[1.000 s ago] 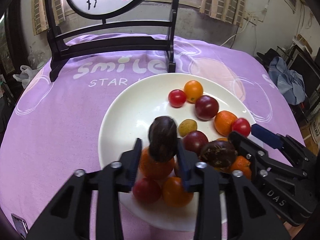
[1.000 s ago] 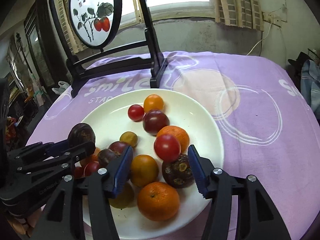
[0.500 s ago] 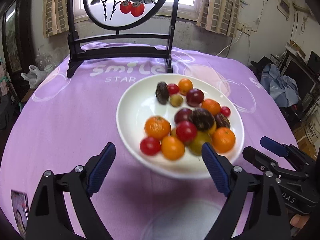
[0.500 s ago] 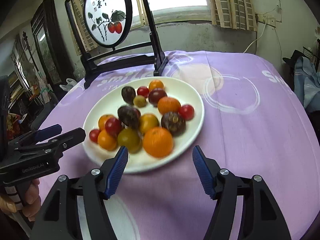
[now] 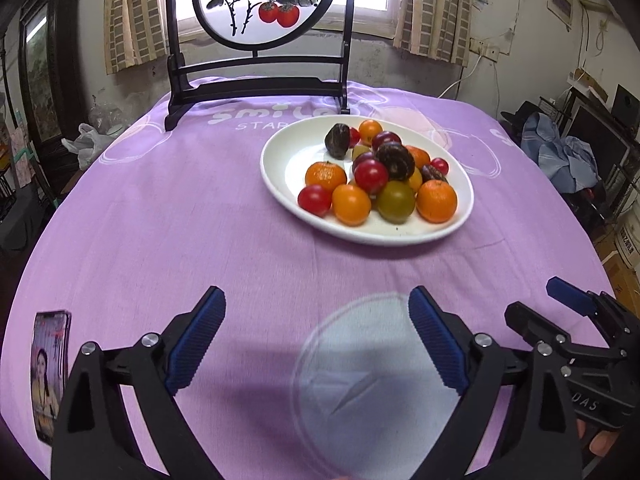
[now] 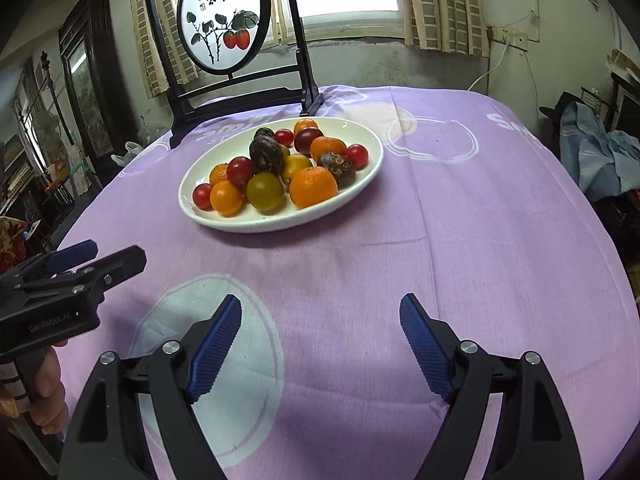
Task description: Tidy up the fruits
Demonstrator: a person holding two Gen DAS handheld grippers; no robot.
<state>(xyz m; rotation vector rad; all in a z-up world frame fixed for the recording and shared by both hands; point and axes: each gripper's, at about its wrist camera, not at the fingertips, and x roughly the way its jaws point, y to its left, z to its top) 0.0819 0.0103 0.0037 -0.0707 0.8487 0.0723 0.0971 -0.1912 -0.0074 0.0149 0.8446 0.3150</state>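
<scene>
A white oval plate (image 5: 286, 160) (image 6: 362, 162) on the purple tablecloth holds several fruits: oranges, red tomatoes, dark plums and dark passion fruits. One dark passion fruit (image 5: 337, 141) lies at the plate's far side, another (image 5: 395, 160) on top of the pile. My left gripper (image 5: 316, 322) is open and empty, low over the cloth well short of the plate. My right gripper (image 6: 320, 326) is open and empty, also near the table's front. Each gripper shows in the other's view: the right gripper (image 5: 560, 304) and the left gripper (image 6: 96, 254).
A black wooden stand with a round painted screen (image 5: 256, 4) (image 6: 218, 26) stands at the table's far edge behind the plate. A phone (image 5: 50, 372) lies at the front left of the cloth. Clutter and blue cloth (image 5: 568, 152) sit off the table to the right.
A second ago the left gripper held a dark passion fruit over the plate; it let it go there. Both grippers have pulled back from the plate towards the table's front and stand wide open.
</scene>
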